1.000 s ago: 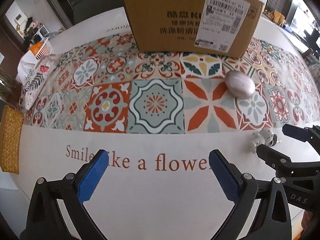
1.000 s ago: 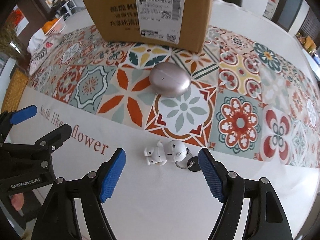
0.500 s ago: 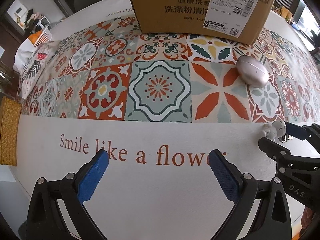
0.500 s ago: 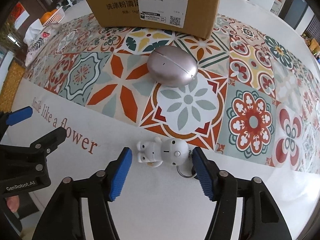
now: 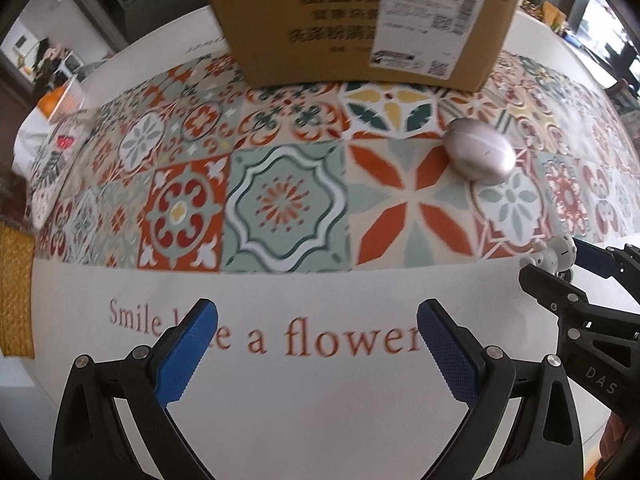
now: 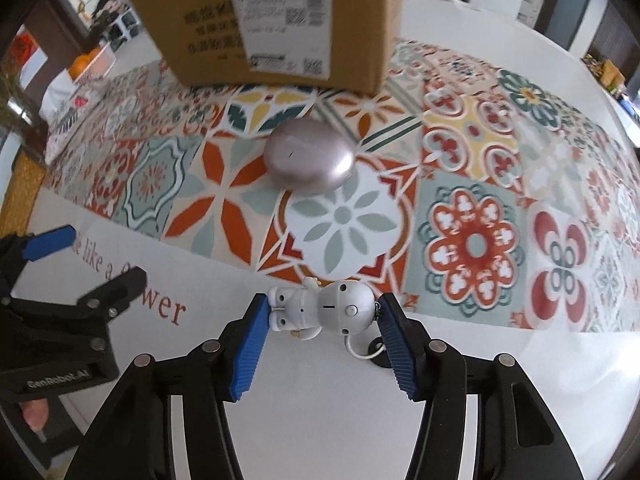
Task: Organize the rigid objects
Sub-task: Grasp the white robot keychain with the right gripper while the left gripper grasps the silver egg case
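Two blue pads of the right gripper (image 6: pixel 322 316) are closing on a little white toy figure (image 6: pixel 320 310) lying between them. Its left pad touches the toy's feet. Beside it, the left gripper (image 5: pixel 318 344) hangs wide apart, holding nothing.

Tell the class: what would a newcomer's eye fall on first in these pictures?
First, the small white robot figurine between the blue pads of the right hand-held gripper, whose jaws are closing around it. Beyond it, a silvery egg-shaped case lies on the bright tile-patterned tablecloth, before a cardboard box.
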Demonstrator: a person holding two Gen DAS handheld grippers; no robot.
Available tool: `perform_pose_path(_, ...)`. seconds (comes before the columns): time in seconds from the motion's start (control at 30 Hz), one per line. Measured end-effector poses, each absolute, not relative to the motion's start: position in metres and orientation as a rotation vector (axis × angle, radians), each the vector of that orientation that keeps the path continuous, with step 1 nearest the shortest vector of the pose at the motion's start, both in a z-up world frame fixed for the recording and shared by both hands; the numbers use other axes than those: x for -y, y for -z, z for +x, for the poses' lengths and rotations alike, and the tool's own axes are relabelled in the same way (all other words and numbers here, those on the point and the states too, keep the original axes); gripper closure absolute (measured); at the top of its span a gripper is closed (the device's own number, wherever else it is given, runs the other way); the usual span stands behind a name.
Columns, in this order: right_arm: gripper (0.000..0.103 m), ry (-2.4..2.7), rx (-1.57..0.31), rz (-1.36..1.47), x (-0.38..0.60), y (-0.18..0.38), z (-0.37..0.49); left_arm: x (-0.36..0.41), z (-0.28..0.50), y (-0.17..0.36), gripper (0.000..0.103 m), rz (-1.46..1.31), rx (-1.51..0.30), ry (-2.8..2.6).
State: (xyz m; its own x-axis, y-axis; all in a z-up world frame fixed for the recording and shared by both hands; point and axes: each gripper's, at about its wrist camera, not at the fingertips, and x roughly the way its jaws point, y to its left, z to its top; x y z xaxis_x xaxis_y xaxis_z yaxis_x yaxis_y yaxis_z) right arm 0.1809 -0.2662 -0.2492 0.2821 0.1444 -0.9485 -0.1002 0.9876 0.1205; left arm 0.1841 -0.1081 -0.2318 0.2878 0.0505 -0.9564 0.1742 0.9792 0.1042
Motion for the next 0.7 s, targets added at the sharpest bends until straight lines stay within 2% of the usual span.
perform_pose_path(0.37, 0.048, -0.044, -1.238, 0.165, 0.298, 0.235, 0.184, 0.149, 0.214, 0.219, 0.002, 0.277, -1.174, 0.29)
perform_pose_path(0.7, 0.048, 0.08, -1.232, 0.291, 0.33, 0.246, 0.187, 0.188, 0.242, 0.229, 0.005, 0.311, -1.165, 0.426)
